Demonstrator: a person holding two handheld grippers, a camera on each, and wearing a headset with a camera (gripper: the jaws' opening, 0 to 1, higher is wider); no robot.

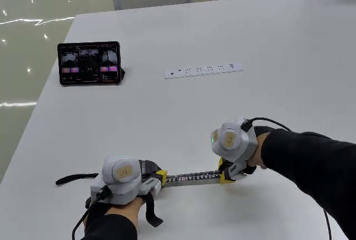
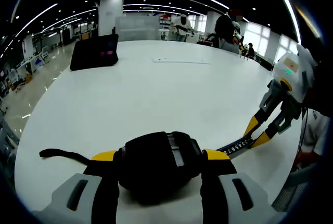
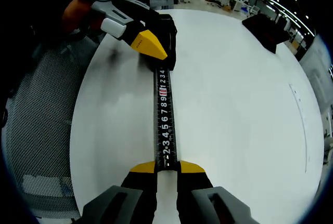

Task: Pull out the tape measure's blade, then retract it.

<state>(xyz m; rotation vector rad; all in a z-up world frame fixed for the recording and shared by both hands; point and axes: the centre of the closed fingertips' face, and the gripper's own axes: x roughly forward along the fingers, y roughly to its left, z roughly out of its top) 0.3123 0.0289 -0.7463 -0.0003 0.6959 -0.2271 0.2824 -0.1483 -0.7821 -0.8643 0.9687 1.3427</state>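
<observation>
Left gripper [image 2: 160, 155] clamped on tape measure case [image 2: 156, 174], anchoring it. Right gripper [image 3: 167, 167] pinches blade [image 3: 164, 125] end, jaws closed, so the pull likely runs straight.

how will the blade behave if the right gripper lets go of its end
The blade looks thin and runs straight from the case to the right gripper, so it is probably fairly stiff over this short span. Released, it would likely snap back toward the case. The case, clamped in the left gripper on the table, should not slide.
</observation>
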